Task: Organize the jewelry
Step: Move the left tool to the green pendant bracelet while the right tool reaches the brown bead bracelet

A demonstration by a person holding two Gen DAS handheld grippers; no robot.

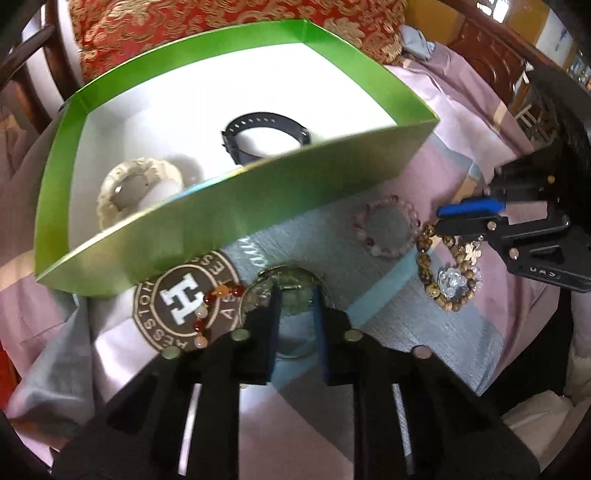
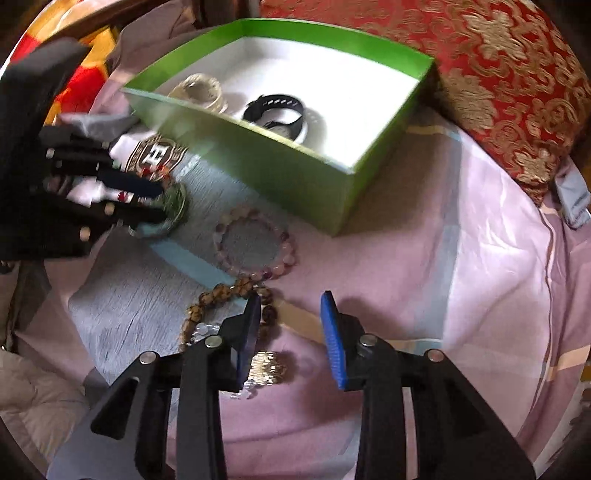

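A green box (image 1: 221, 229) (image 2: 266, 162) with a white inside holds a black watch (image 1: 266, 136) (image 2: 273, 107) and a cream carved bangle (image 1: 122, 192) (image 2: 199, 90). My left gripper (image 1: 297, 295) (image 2: 162, 203) is shut on a green glassy bangle (image 1: 291, 284) (image 2: 175, 205) just in front of the box. A red-orange bead bracelet (image 1: 218, 299) lies beside it. My right gripper (image 2: 291, 295) (image 1: 439, 218) stands open, its left finger over a brown bead bracelet (image 2: 199, 310) (image 1: 428, 266). A pink bead bracelet (image 2: 255, 242) (image 1: 388, 227) lies between the grippers.
Everything rests on a pink and blue-grey sheet (image 2: 406, 258) with an H emblem (image 1: 184, 299). A red and gold brocade cushion (image 2: 498, 92) (image 1: 221, 33) lies behind the box. A clear crystal piece (image 1: 452, 280) and a gold ornament (image 2: 266, 363) sit by the brown beads.
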